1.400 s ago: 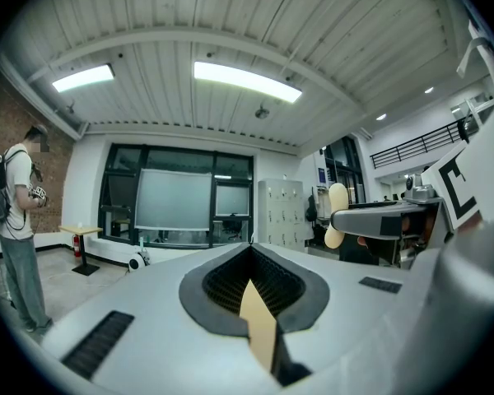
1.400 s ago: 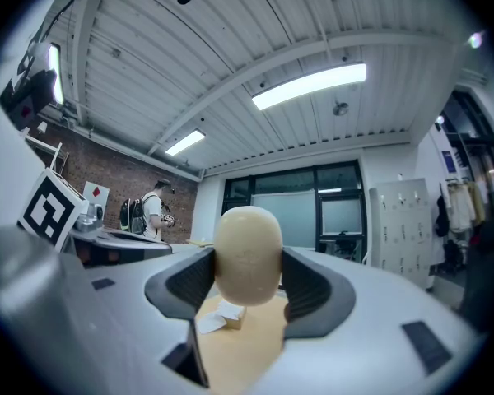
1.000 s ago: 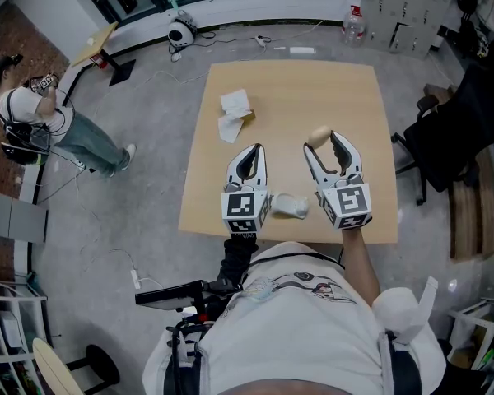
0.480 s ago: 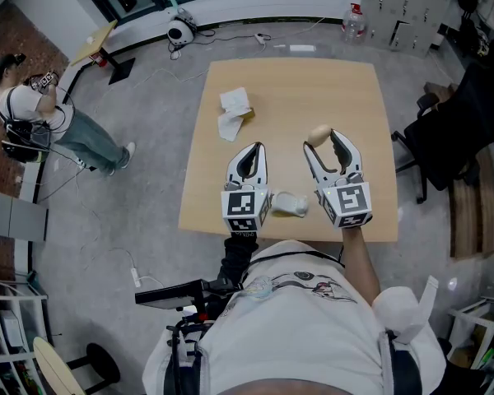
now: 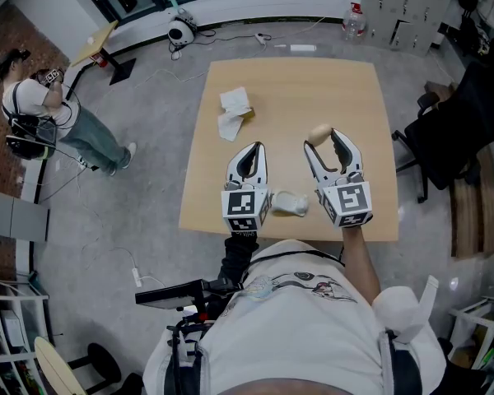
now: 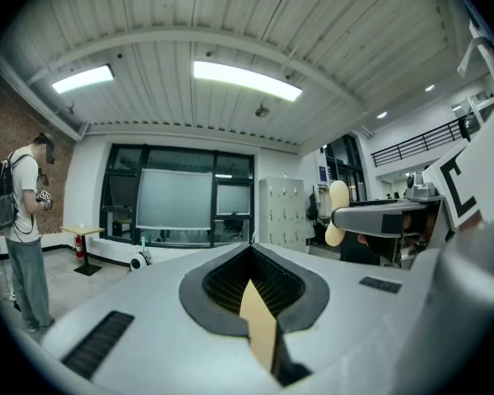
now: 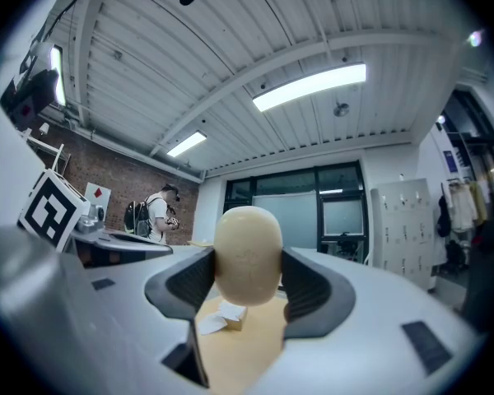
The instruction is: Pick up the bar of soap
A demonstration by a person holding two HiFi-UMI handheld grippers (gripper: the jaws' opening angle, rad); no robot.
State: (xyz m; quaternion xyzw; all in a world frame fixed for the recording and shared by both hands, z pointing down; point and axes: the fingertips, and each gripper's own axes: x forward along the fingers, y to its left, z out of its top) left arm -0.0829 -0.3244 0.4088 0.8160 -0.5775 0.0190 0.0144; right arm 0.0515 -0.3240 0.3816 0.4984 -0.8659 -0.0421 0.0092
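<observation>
My right gripper point(image 5: 323, 144) is pinching the cream oval bar of soap point(image 7: 247, 255) at its jaw tips, with the bar's long axis crossing them. My left gripper point(image 5: 256, 149) is waiting alongside, jaws pressed together.

The head camera is looking steeply down from above on the surface point(image 5: 288, 97), the left tool point(image 5: 254, 149) and the right tool point(image 5: 321, 141). Each tool camera is sitting close behind its own jaws, facing level across the room toward the windows point(image 6: 177, 208); all three are catching the standing person point(image 6: 25, 220).
</observation>
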